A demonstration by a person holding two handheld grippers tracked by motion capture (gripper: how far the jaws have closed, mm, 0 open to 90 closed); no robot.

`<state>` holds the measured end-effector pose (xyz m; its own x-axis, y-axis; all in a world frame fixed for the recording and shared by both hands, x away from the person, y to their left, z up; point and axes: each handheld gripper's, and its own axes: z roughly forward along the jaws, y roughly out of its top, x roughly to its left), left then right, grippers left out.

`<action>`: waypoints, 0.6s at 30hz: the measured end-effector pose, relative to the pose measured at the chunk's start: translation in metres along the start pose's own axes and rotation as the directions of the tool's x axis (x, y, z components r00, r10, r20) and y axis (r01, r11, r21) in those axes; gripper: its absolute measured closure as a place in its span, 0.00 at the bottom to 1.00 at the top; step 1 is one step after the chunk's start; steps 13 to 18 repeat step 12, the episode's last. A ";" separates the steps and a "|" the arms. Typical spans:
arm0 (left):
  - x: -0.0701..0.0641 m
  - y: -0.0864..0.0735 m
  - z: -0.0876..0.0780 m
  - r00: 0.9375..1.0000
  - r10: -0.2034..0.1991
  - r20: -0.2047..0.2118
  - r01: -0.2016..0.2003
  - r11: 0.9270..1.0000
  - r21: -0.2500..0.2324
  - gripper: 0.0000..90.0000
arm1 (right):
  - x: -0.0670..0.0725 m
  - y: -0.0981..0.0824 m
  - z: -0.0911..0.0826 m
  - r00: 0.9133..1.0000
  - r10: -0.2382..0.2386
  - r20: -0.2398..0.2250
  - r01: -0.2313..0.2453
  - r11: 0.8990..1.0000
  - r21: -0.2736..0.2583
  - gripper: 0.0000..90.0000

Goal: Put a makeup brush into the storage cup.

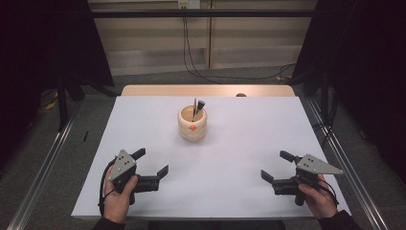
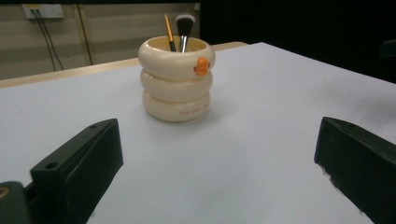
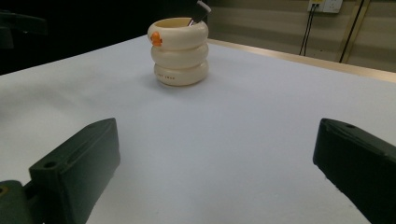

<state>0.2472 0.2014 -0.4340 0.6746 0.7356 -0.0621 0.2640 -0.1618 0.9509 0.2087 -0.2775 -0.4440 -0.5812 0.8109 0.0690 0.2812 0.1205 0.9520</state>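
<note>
Holder (image 1: 193,125): cream, three stacked rings with a small orange mark on the near face; upright on the white table (image 1: 239,143), around the middle and toward the far side; well apart from both grippers.
Contents: thin brush (image 1: 195,106) with a yellow-gold handle and make-up brush (image 1: 199,106) with dark bristles; both upright inside the holder, bristle ends above the rim, leaning slightly.
Left gripper (image 1: 152,162): near-left part of the table, held in the left hand (image 1: 117,196); jaws wide apart, nothing between them; pointed far and right, toward the holder.
Right gripper (image 1: 276,166): near-right part of the table, held in the right hand (image 1: 320,198); jaws wide apart, nothing between them; pointed left and far, toward the holder.
Left gripper view: holder (image 2: 176,79) ahead, between the two black jaws, farther off; bare white surface in the gap.
Right gripper view: holder (image 3: 180,51) ahead and left of centre; bare white surface between the jaws.
Far edge: strip of wooden tabletop (image 1: 206,90) beyond the white sheet.
</note>
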 end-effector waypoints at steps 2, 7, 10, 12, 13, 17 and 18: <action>-0.001 -0.002 -0.002 1.000 0.004 -0.007 -0.004 1.000 -0.003 0.01 | 0.001 0.000 0.000 1.000 -0.007 -0.002 0.007 1.000 0.001 0.00; -0.002 -0.005 -0.006 1.000 0.004 -0.003 -0.005 1.000 -0.014 0.01 | 0.001 -0.001 0.000 1.000 -0.012 0.014 0.013 1.000 -0.011 0.00; 0.002 -0.006 -0.005 1.000 -0.016 -0.016 0.016 1.000 -0.014 0.01 | 0.000 -0.001 0.000 1.000 -0.010 0.027 0.011 1.000 -0.018 0.00; 0.003 -0.007 -0.005 1.000 -0.023 -0.015 0.023 1.000 -0.018 0.01 | -0.001 -0.001 0.000 1.000 -0.011 0.026 0.011 1.000 -0.016 0.00; 0.003 -0.007 -0.005 1.000 -0.023 -0.015 0.023 1.000 -0.018 0.01 | -0.001 -0.001 0.000 1.000 -0.011 0.026 0.011 1.000 -0.016 0.00; 0.003 -0.007 -0.005 1.000 -0.023 -0.015 0.023 1.000 -0.018 0.01 | -0.001 -0.001 0.000 1.000 -0.011 0.026 0.011 1.000 -0.016 0.00; 0.003 -0.007 -0.005 1.000 -0.023 -0.015 0.023 1.000 -0.018 0.01 | -0.001 -0.001 0.000 1.000 -0.011 0.026 0.011 1.000 -0.016 0.00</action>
